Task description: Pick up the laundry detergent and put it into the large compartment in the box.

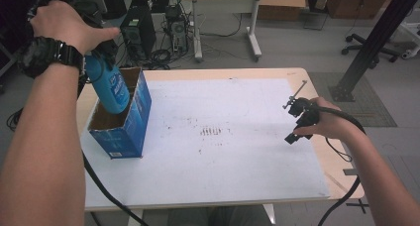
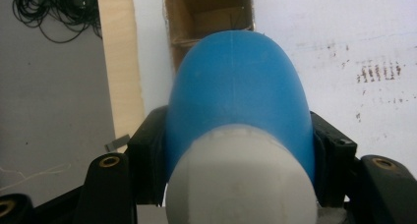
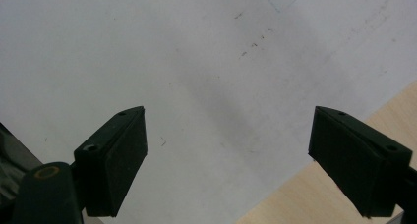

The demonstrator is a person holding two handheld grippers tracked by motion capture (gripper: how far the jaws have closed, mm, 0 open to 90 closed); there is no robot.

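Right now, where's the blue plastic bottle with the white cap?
High view, left side: the blue plastic bottle is clamped in the left gripper, lower end dipping into the open blue cardboard box.

The person's arms are bare to the elbow; a chunky black wristwatch with a ribbed strap sits on the left wrist. Both tongs are black, the left tongs showing brass-coloured screw eyelets on blocky arms. The right tongs have flat wedge-shaped pads, a brass eyelet at seven o'clock, and a thick black cable.
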